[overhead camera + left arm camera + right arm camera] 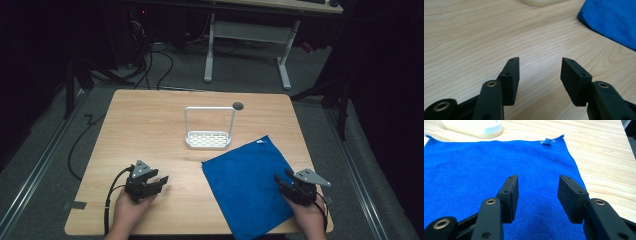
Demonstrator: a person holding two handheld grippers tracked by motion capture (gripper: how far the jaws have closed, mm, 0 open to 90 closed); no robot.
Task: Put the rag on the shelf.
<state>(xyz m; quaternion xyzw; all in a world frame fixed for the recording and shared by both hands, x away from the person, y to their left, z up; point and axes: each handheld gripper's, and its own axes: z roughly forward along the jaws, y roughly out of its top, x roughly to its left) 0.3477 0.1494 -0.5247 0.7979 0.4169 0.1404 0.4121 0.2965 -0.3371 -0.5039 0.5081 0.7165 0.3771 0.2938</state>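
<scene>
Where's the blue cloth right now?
In the high view the blue cloth lies flat on the table's near right part, just right of the white rack, under the open right gripper.

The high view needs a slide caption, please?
Both grippers open beside a blue cloth and white rack.

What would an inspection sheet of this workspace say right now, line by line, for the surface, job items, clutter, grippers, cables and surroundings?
Surface: wooden table, with a round hole near its far edge.
Job's things: blue cloth lying flat, near corner over the table edge; white rack upright beyond it.
Clutter: nothing seen.
Grippers: left gripper open over bare wood; right gripper open above the cloth.
Cables: black cable trails from the left gripper.
Surroundings: dark room, grey floor, white desk frame behind.
</scene>
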